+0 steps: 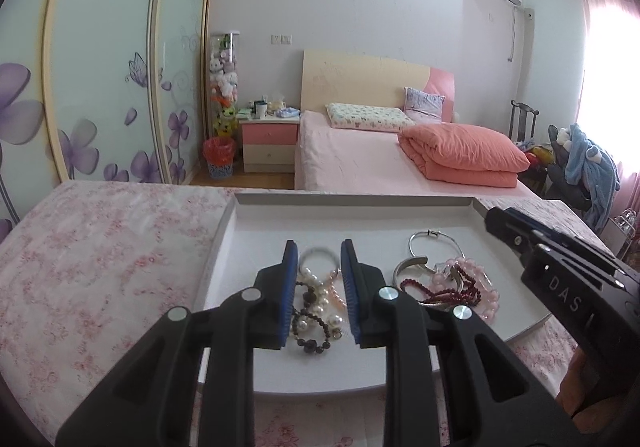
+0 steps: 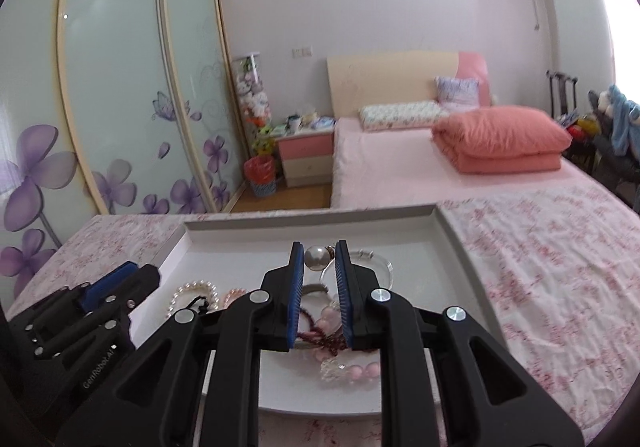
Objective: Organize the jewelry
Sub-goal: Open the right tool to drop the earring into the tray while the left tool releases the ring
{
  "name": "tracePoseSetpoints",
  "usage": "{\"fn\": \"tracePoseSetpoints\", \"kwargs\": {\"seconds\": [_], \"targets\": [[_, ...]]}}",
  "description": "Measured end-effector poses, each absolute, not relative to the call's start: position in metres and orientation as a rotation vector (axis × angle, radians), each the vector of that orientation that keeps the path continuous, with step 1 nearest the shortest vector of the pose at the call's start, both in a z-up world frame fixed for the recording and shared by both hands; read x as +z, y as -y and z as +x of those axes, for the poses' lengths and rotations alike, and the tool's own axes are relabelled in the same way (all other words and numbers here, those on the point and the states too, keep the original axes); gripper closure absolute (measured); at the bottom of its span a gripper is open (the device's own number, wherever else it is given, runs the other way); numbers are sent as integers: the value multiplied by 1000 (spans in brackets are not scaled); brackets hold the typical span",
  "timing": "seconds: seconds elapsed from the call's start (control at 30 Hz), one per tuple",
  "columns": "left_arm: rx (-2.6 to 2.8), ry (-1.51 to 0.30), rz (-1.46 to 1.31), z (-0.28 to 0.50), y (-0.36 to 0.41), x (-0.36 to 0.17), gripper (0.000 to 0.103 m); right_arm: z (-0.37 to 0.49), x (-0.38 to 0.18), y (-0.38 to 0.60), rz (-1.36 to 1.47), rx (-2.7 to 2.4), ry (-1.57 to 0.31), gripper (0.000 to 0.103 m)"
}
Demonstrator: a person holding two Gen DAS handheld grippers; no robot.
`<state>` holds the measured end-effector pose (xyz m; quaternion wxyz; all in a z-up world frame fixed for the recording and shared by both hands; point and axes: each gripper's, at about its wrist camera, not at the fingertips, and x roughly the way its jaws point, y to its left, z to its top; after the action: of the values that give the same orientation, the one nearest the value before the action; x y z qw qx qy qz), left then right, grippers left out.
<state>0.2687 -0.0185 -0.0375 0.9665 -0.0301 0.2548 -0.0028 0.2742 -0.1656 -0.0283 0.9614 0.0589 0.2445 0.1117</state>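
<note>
Nearest the lens in the left wrist view, the left gripper (image 1: 319, 287) hangs over the near-left part of a shallow white tray (image 1: 256, 219) with its blue-padded fingers (image 1: 290, 279) apart, straddling a tangle of pearl and dark bead bracelets (image 1: 316, 311) without closing on them. The right gripper (image 2: 320, 287) sits over the other heap, fingers also apart, and a large grey pearl (image 2: 316, 258) shows in the gap; whether the pads touch it is not clear. That second heap, a dark red bead strand (image 1: 440, 287) lying across pale pink bead bracelets (image 1: 476, 289) with a silver cuff (image 1: 408, 267) and a thin silver bangle (image 1: 436, 243) beside it, rests toward the tray's right side. The tray lies on a pink floral cloth (image 1: 100, 247). All of this jewelry looks light. The beaded strands are probably limp and will drape and swing once lifted, likely dragging neighbours along where they overlap, so pinching across a run of beads at a free outer loop seems safer than at the knot of the pile. The metal bangle and cuff look stiff, smooth and slippery; gripping across the band near its thickest part would likely hold best. The glassy pink beads may chip if dropped.
</note>
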Motion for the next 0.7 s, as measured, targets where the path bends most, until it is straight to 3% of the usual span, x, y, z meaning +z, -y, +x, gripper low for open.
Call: {"fn": "tracePoseSetpoints", "kwargs": {"seconds": [0.03, 0.07, 0.47, 0.7], "targets": [[-2, -514, -66, 269, 16, -37, 67, 273, -28, 167, 126, 229, -500, 52], [4, -510, -72, 269, 14, -35, 65, 269, -26, 172, 139, 221, -488, 46], [62, -417, -186, 228, -40, 7, 57, 218, 17, 212, 244, 184, -385, 41], [82, -393, -193, 181, -53, 20, 41, 177, 29, 204, 189, 176, -378, 22]]}}
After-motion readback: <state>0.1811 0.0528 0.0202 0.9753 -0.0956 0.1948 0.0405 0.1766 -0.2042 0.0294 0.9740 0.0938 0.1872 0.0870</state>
